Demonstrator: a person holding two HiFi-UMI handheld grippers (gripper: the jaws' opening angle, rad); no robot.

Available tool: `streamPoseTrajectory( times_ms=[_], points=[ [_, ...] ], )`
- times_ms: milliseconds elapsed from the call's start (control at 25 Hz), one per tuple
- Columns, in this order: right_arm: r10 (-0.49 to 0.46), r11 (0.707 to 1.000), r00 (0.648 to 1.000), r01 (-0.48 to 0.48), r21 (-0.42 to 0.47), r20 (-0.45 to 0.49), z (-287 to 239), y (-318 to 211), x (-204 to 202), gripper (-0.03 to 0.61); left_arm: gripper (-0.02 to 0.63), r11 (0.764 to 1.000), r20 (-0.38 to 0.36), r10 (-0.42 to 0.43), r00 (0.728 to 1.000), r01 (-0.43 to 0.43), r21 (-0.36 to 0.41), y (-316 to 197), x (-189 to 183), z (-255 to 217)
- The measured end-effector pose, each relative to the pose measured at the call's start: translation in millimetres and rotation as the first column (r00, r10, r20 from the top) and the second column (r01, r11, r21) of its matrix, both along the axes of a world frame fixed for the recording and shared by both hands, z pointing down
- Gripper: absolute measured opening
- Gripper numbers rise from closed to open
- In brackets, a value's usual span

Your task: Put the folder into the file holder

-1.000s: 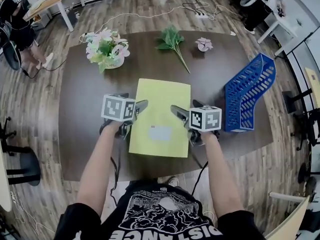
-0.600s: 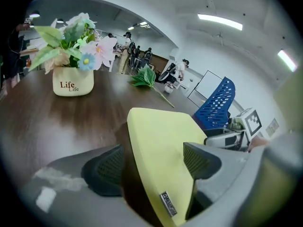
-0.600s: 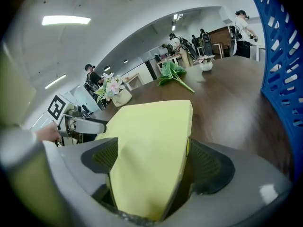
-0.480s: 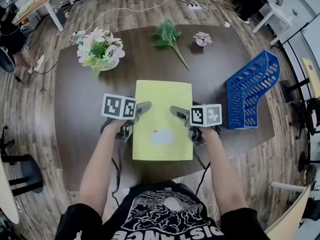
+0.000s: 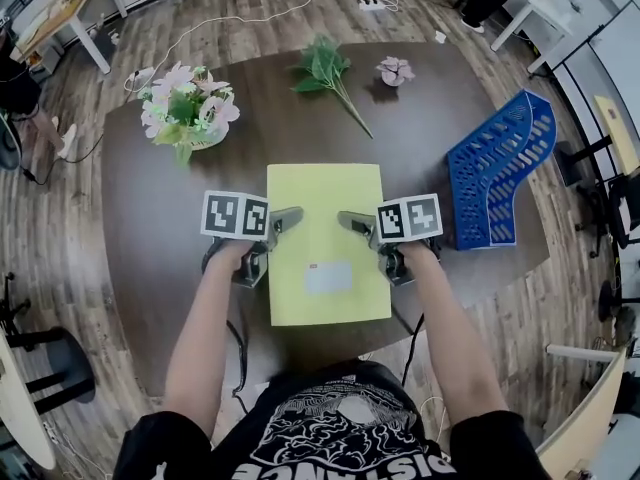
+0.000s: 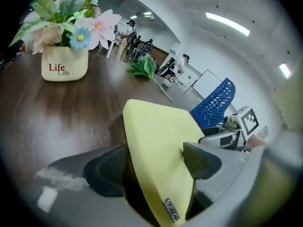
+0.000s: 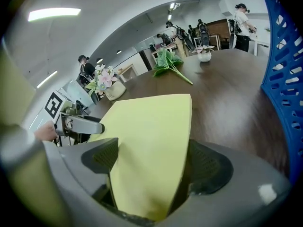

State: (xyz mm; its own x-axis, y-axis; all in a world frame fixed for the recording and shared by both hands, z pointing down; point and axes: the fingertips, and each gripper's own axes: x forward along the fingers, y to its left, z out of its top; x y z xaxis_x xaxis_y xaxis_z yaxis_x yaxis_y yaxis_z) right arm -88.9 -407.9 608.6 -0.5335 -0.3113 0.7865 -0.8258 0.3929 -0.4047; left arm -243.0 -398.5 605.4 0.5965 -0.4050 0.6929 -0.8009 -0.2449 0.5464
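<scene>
A yellow folder [image 5: 325,238] lies flat over the middle of the dark table [image 5: 150,208], its near end by the front edge. My left gripper [image 5: 288,218] is shut on its left edge, and in the left gripper view the folder [image 6: 161,136] sits between the gripper's [image 6: 154,162] pads. My right gripper [image 5: 350,220] is shut on the right edge, with the folder [image 7: 151,126] filling the gap in the gripper [image 7: 154,162]. The blue mesh file holder [image 5: 495,173] lies on the table just right of the right gripper, and also shows as the holder [image 6: 213,103] [image 7: 286,79] in both gripper views.
A cream pot of flowers [image 5: 182,113] stands at the back left. A green leafy sprig [image 5: 328,73] and a small pink flower pot [image 5: 393,70] lie at the back centre. Wooden floor, cables and chairs surround the table.
Both grippers keep their hold on the folder. The folder has turned slightly to lie squarer to me, and the head view has shifted a little.
</scene>
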Motion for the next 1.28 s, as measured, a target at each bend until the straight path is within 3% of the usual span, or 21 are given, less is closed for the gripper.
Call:
streamPoseTrajectory(
  times_ms=[480, 760, 1280],
  points=[
    [0.028, 1.0, 0.999, -0.029, -0.004, -0.035, 0.7, -1.2, -2.8, 0.456, 0.368, 1.0, 0.003, 0.01, 1.0, -0.01, 0.0, -2.0, -0.8, 0.3],
    [0.047, 0.999, 0.999, -0.046, 0.025, -0.026, -7.5, 1.4, -2.4, 0.454, 0.364, 0.999, 0.027, 0.026, 0.999, -0.027, 0.042, -2.2, 0.1, -12.2],
    [0.04, 0.969, 0.999, -0.036, 0.244, -0.011, -73.1, -9.8, 9.1, 0.451, 0.364, 0.974, 0.1, 0.02, 0.995, -0.042, 0.225, -12.9, 13.1, -81.6]
  ],
)
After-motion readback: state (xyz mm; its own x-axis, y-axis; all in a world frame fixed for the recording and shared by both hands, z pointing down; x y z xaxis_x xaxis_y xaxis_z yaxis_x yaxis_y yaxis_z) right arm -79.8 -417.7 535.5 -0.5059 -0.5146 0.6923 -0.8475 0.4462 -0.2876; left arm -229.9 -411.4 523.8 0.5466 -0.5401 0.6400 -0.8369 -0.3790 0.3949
